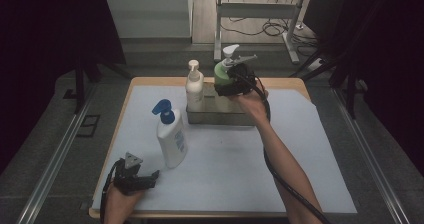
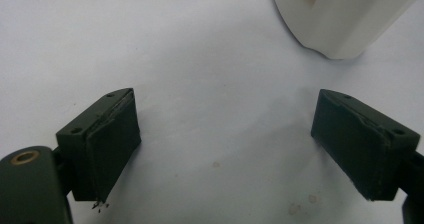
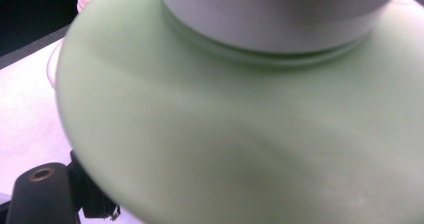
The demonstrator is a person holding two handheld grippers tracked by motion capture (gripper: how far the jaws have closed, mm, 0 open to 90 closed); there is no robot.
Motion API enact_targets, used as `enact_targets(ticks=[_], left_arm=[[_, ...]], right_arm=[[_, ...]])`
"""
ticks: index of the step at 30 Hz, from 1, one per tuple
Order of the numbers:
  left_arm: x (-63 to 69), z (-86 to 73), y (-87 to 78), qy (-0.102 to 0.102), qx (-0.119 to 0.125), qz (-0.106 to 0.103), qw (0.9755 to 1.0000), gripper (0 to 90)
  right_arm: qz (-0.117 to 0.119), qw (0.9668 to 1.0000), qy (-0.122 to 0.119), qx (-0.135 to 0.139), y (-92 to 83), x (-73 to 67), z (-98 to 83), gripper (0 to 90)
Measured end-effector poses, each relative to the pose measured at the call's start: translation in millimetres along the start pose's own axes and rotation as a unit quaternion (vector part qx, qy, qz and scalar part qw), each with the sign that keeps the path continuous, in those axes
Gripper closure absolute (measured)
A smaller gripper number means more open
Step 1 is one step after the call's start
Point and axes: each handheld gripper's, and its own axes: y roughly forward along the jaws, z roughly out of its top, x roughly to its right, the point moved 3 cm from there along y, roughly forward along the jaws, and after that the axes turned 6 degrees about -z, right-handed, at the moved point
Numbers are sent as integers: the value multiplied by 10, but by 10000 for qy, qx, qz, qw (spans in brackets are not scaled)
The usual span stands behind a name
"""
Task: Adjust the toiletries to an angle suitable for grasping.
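Note:
A green pump bottle (image 1: 221,73) with a white pump head hangs tilted over the back of a metal tray (image 1: 220,118), and my right gripper (image 1: 226,88) is shut on its body. In the right gripper view the green bottle (image 3: 225,134) sits very close, its white collar on top, and one black jaw shows at the lower left. A cream pump bottle (image 1: 194,86) stands upright in the tray's left end. My left gripper (image 1: 149,178) rests open on the sheet at the front left, its jaws (image 2: 227,121) wide apart with nothing between them.
A white bottle with a blue pump (image 1: 171,136) stands on the white sheet (image 1: 225,169) just beyond the left gripper; its base (image 2: 340,14) shows in the left gripper view. The wooden table edge (image 1: 150,80) frames the sheet. Metal rails run along both sides.

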Motion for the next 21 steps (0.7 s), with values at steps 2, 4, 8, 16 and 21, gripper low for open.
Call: enact_targets(ticks=[2, 4, 8, 16, 21], left_arm=[[0, 0, 0, 0, 0, 0, 10000, 115], [0, 0, 0, 0, 0, 0, 10000, 115], [0, 0, 0, -1, 1, 0, 10000, 115], [0, 0, 1, -1, 4, 4, 10000, 115], [0, 0, 0, -1, 2, -1, 10000, 115]], right_arm=[[10, 10000, 13, -21, 15, -5, -14, 122], [20, 10000, -9, -59, 31, -11, -26, 122], [34, 9999, 0, -131, 66, -17, -57, 123], [61, 9996, -11, -268, 176, -26, -160, 124], [73, 9993, 9, -369, 241, -30, -224, 124]])
